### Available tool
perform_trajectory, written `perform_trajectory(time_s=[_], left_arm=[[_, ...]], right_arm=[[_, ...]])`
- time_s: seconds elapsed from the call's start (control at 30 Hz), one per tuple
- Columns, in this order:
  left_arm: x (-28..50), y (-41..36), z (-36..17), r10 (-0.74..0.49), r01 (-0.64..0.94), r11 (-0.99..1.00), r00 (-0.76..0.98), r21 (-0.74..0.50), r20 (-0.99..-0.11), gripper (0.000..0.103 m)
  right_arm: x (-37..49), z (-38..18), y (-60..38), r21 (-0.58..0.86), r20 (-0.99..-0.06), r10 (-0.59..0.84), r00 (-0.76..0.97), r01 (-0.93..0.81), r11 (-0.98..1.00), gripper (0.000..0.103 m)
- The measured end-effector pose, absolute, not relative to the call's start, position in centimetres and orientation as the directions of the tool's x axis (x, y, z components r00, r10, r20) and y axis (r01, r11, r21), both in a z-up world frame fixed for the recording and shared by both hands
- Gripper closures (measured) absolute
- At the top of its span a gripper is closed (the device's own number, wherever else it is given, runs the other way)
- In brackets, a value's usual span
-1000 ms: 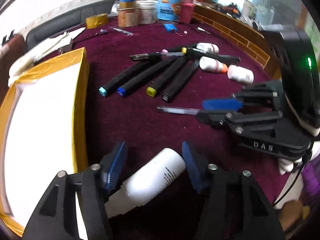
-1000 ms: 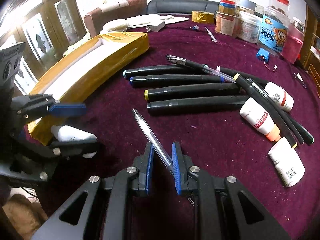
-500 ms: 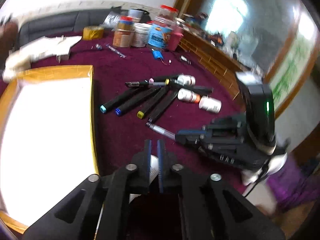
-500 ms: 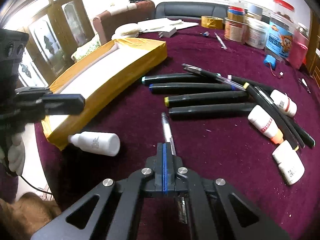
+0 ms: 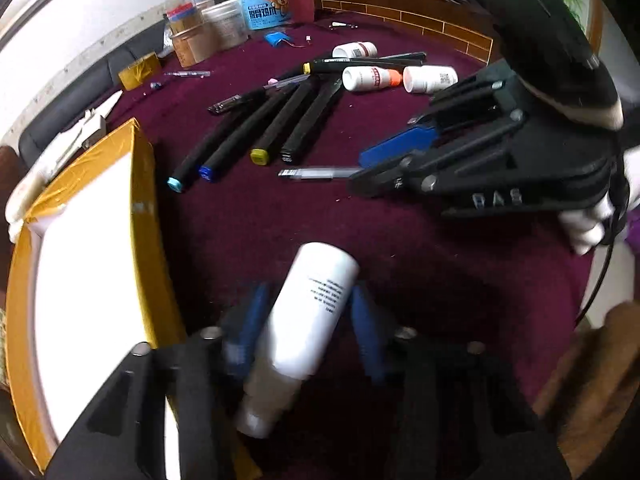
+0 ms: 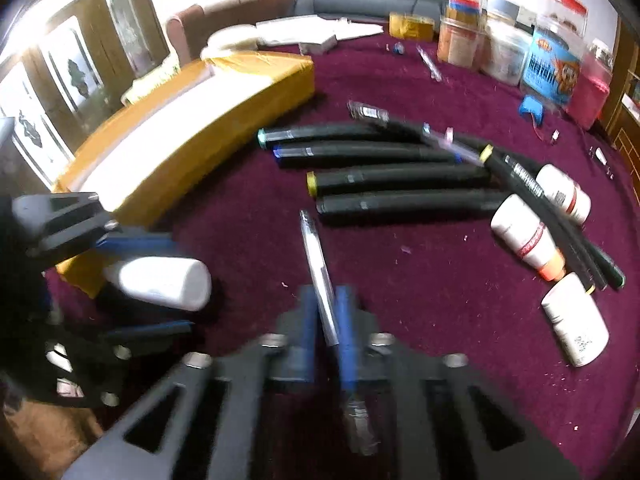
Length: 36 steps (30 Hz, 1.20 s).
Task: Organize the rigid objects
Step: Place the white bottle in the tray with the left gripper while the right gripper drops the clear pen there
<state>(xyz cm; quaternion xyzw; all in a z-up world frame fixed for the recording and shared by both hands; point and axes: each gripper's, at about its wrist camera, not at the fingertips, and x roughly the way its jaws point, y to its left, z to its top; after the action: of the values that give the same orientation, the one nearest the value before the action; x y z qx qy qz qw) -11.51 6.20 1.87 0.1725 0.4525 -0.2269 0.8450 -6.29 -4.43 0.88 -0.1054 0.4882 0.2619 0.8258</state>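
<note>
Maroon-cloth table (image 5: 248,224), yellow box (image 5: 144,184) along left edge. Left gripper (image 5: 308,316): jaws spread either side of white bottle (image 5: 312,308), contact unclear, blurred. Right gripper (image 6: 326,312): jaws nearly together, pinching clear pen (image 6: 318,264). Black markers (image 6: 400,178) and small white bottles (image 6: 524,232) lying further out.

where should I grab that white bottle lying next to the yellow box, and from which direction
Grip the white bottle across its straight cylindrical body, not the narrow cap end. It lies on its side beside the yellow box, so come from above with fingers either side, as the left gripper straddles it.
</note>
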Motion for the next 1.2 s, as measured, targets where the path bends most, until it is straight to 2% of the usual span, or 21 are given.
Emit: perform_trajectory(time_s=[0.03, 0.1, 0.13, 0.2, 0.23, 0.33, 0.47, 0.67, 0.73, 0.9, 1.1, 1.2], left_arm=[[-11.4, 6.4, 1.9, -0.24, 0.535, 0.843, 0.482, 0.066, -0.843, 0.076], [-11.2, 6.9, 2.1, -0.266, 0.509, 0.861, 0.485, 0.022, -0.833, 0.076], [-11.3, 7.1, 2.3, -0.281, 0.501, 0.865, 0.485, 0.0, -0.828, 0.076], [-11.5, 8.0, 3.2, -0.338, 0.482, 0.873, 0.483, -0.077, -0.808, 0.076], [-11.6, 8.5, 3.8, -0.364, 0.474, 0.873, 0.488, -0.11, -0.793, 0.076], [-12.1, 10.7, 6.2, -0.474, 0.458, 0.855, 0.502, -0.242, -0.723, 0.076], [-11.5, 13.6, 8.7, -0.521, 0.422, 0.847, 0.539, -0.324, -0.662, 0.076], [-7.6, 19.5, 9.7, -0.462, 0.275, 0.886, 0.593, -0.373, -0.66, 0.076], [-5.4, 21.3, 9.0, -0.472, 0.221, 0.875, 0.584, -0.43, -0.66, 0.076], [0.2, 22.7, 5.6, -0.447, 0.095, 0.87, 0.566, -0.483, -0.693, 0.076], [4.2, 23.3, 2.6, -0.432, -0.003, 0.851, 0.565, -0.525, -0.703, 0.077], [4.6, 23.3, 1.6, -0.39, -0.045, 0.864, 0.568, -0.501, -0.724, 0.074]], right_arm=[[-6.3, 0.8, -4.5, 0.087, -0.858, 0.339, 0.386, -0.541, 0.837, 0.078], [-6.6, 1.2, -4.4, 0.095, -0.852, 0.357, 0.383, -0.558, 0.824, 0.076], [-6.8, 1.3, -4.2, 0.08, -0.852, 0.349, 0.389, -0.563, 0.823, 0.079], [-7.2, 1.5, -3.8, 0.033, -0.856, 0.317, 0.408, -0.57, 0.821, 0.093], [-7.3, 1.7, -3.7, 0.028, -0.859, 0.31, 0.407, -0.568, 0.823, 0.096], [-7.5, 2.3, -4.0, 0.077, -0.854, 0.345, 0.39, -0.561, 0.824, 0.095], [-7.7, 4.1, -4.6, 0.186, -0.818, 0.441, 0.369, -0.556, 0.81, 0.095], [-6.6, 8.3, -3.1, 0.414, -0.702, 0.638, 0.318, -0.547, 0.728, 0.095], [-4.7, 8.7, -1.6, 0.516, -0.66, 0.699, 0.276, -0.509, 0.689, 0.095], [0.3, 7.1, 2.4, 0.649, -0.623, 0.741, 0.25, -0.363, 0.668, 0.095], [4.4, 4.9, 6.4, 0.587, -0.701, 0.649, 0.297, -0.277, 0.761, 0.095], [5.5, 4.2, 7.3, 0.543, -0.733, 0.605, 0.311, -0.267, 0.796, 0.095]])
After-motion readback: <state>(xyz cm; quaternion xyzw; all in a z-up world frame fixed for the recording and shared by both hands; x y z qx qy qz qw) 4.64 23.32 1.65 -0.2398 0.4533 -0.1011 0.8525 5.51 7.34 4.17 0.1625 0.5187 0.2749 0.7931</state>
